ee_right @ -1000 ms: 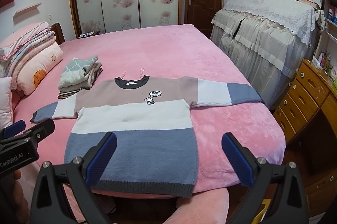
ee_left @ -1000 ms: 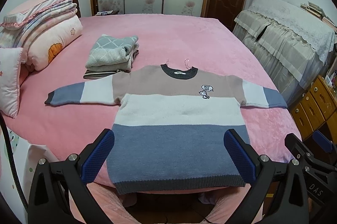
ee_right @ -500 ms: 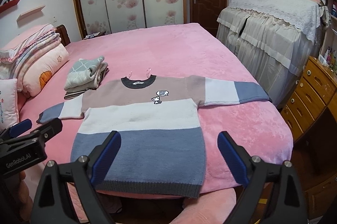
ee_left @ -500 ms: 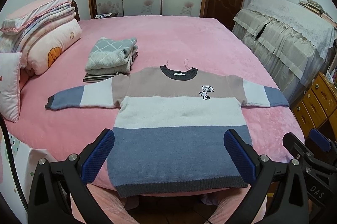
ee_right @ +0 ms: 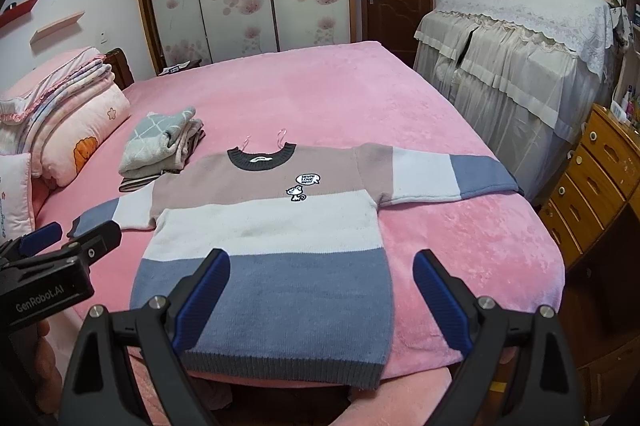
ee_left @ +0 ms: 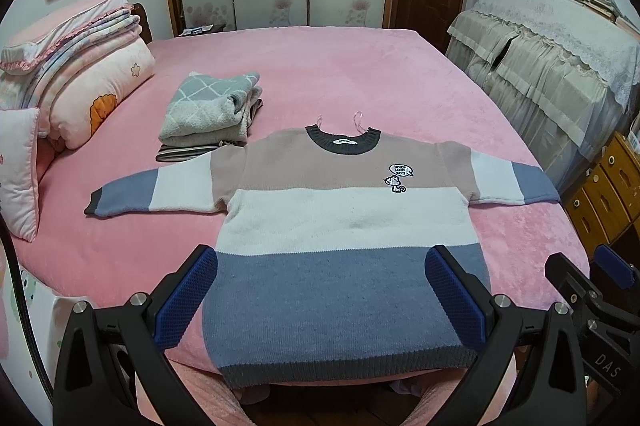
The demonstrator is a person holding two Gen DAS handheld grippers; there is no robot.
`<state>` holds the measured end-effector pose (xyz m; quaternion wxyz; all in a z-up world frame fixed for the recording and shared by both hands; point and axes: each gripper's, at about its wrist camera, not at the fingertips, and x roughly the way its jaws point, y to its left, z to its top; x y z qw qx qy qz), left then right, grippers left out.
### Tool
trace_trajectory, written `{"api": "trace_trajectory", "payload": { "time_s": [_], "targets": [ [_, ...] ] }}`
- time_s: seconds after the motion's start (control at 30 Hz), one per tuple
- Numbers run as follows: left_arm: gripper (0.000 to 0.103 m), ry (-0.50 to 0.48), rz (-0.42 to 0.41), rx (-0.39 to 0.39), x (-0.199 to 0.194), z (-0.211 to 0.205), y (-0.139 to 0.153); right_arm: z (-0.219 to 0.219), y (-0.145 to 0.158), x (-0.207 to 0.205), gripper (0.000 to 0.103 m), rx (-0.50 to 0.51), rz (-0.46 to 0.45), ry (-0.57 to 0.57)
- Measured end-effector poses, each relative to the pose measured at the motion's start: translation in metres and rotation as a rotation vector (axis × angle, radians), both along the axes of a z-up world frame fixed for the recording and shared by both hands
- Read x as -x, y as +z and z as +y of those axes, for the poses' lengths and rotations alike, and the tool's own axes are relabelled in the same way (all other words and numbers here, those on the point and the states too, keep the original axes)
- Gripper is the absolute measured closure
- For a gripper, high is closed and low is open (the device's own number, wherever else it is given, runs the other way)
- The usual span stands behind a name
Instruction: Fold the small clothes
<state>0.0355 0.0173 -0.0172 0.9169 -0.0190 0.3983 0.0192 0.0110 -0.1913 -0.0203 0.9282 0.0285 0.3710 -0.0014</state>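
Note:
A small striped sweater (ee_left: 344, 222) lies flat, front up, on the pink bed, sleeves spread out, hem at the near bed edge. It also shows in the right wrist view (ee_right: 268, 226). My left gripper (ee_left: 320, 290) is open and empty, hovering above the hem with its blue pads either side of the blue band. My right gripper (ee_right: 320, 298) is open and empty, above the hem's right part. The right gripper also shows at the left wrist view's right edge (ee_left: 588, 290), and the left gripper at the right wrist view's left edge (ee_right: 60, 258).
A stack of folded clothes (ee_left: 212, 113) sits on the bed (ee_left: 340, 73) left of the sweater's collar. Folded quilts and pillows (ee_left: 76, 77) lie at the far left. A wooden dresser (ee_right: 592, 185) and cloth-covered furniture (ee_right: 516, 49) stand right of the bed.
Both grippers have drifted slightly, so the view shifted a little; the right gripper moved a bit left over the hem. The sweater has not moved and both stay open.

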Motion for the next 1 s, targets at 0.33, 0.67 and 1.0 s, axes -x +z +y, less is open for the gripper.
{"api": "trace_trajectory", "payload": {
  "time_s": [0.33, 0.67, 1.0],
  "targets": [
    [0.000, 0.008, -0.009, -0.044, -0.018, -0.006, -0.001, -0.003, -0.001, -0.015, 0.009, 0.003, -0.009, 0.014],
    [0.000, 0.000, 0.001, -0.039, -0.047, -0.016, 0.006, -0.005, 0.009, -0.036, 0.009, 0.060, -0.049, 0.026],
    [0.000, -0.038, -0.017, -0.063, -0.078, -0.037, 0.015, -0.025, 0.037, -0.057, 0.009, 0.123, -0.127, 0.005]
  ]
}}
